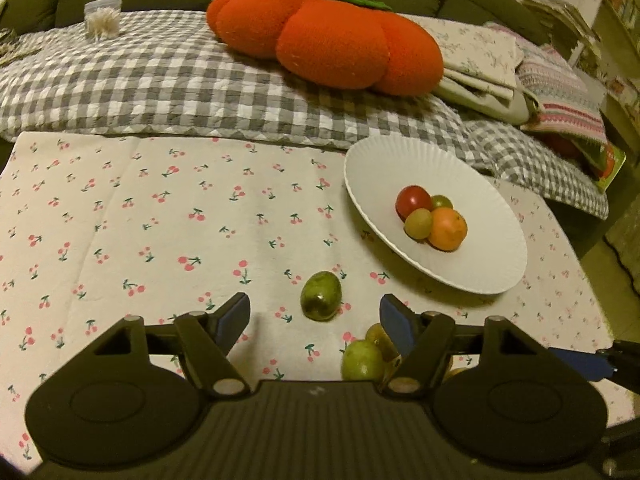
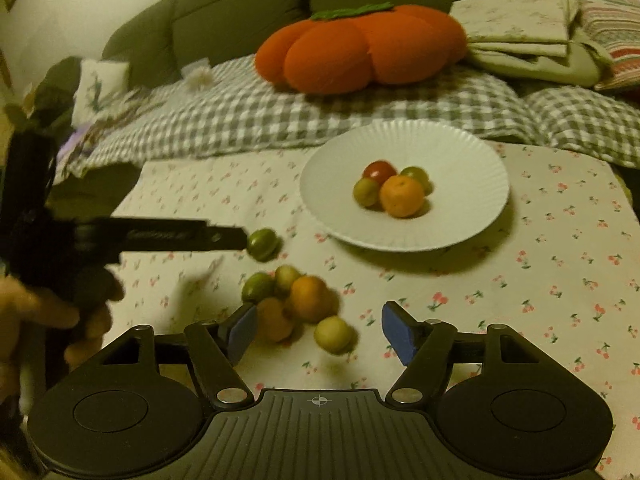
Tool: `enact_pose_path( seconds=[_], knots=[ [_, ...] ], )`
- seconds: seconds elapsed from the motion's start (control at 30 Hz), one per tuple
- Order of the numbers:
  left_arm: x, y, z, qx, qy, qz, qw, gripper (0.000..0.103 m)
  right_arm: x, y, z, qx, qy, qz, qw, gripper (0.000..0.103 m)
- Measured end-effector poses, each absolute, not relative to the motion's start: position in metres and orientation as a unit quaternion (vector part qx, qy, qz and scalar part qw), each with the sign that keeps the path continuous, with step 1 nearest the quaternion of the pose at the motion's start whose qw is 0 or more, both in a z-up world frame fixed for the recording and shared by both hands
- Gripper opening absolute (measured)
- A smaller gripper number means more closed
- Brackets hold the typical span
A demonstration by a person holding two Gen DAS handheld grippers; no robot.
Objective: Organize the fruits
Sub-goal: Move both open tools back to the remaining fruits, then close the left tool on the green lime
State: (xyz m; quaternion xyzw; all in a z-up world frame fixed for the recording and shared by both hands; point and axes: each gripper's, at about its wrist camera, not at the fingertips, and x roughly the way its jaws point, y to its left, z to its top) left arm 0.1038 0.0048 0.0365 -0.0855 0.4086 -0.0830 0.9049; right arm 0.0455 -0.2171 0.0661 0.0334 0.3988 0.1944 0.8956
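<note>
A worktop [image 1: 160, 208] covered in a white cloth printed with small red cherries stands against a sofa. Near its far right corner sits a white ribbed plate [image 1: 400, 168] holding a red fruit [image 1: 412, 200], two small green fruits and an orange [image 1: 448, 228], all touching.

The left tool [image 1: 314, 318] has its blue-padded fingers spread wide and grips nothing. A lone green fruit [image 1: 321, 296] lies on the cloth just ahead of the gap between them.

The right tool [image 2: 320, 330] is also spread wide and empty, hovering toward the near edge. Between and just beyond its fingers lies a loose cluster [image 2: 296, 304] of oranges and green fruits, touching one another.

The left tool's arm carries writing, too blurred to read.

On the sofa's grey checked blanket [image 1: 120, 88] rests an orange pumpkin-shaped cushion [image 1: 328, 40].
</note>
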Motion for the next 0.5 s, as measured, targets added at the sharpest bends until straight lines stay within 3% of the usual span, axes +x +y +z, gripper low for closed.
enact_pose_path(
  seconds=[0.27,0.5],
  knots=[
    [0.115,-0.014,0.022,-0.050,0.400,-0.083,0.912,0.058,0.043,-0.210,0.060,0.014,0.412,0.199,0.889,0.070],
    [0.121,-0.020,0.011,-0.032,0.405,-0.084,0.910,0.032,0.046,-0.210,0.057,0.016,0.420,0.198,0.886,0.070]
  ],
)
